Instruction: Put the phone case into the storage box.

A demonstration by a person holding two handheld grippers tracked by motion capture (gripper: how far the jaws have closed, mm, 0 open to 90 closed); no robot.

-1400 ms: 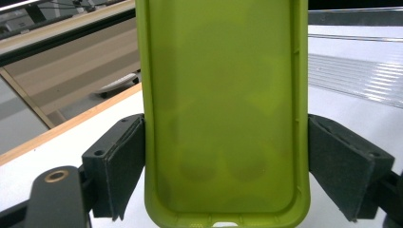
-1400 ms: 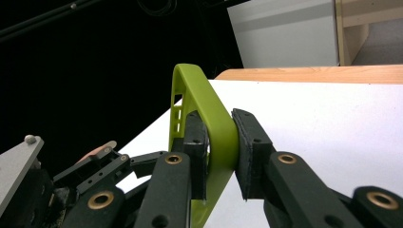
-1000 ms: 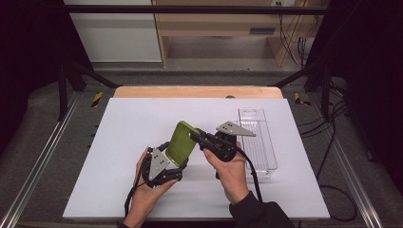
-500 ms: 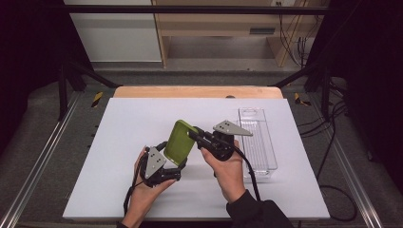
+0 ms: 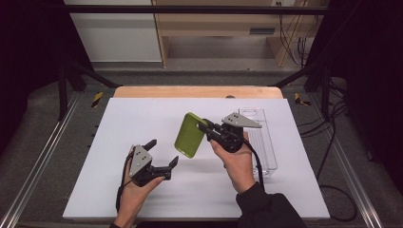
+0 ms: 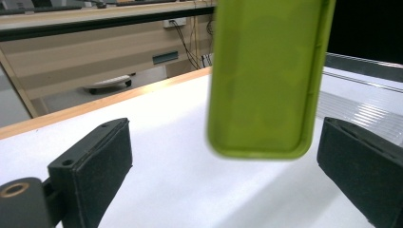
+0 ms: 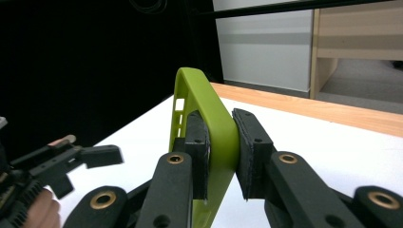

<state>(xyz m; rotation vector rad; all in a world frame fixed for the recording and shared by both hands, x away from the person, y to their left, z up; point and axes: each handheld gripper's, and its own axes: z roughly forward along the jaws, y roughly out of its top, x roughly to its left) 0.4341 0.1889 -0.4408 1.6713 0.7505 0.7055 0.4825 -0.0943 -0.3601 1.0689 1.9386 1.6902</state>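
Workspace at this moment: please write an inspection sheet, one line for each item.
Surface: white table top, wooden strip at far edge.
Job's things: green phone case held tilted above the table.
Clutter: clear plastic tray at right.
Grippers: right tongs shut on the case edge; left tongs open, apart from it.
Cables: black cable from right tongs; more on the floor.
Surroundings: wooden furniture, dark frame rails.

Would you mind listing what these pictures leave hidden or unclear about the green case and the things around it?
- Green case: its top is cut off by the frame edge in the left gripper view, and its outline is blurred there.
- Green case in the right gripper view: its lower end is hidden behind the right gripper.
- Clear tray: partly hidden by the right hand in the high view; whether it holds anything cannot be told.
- Left gripper: open, apart from the case.
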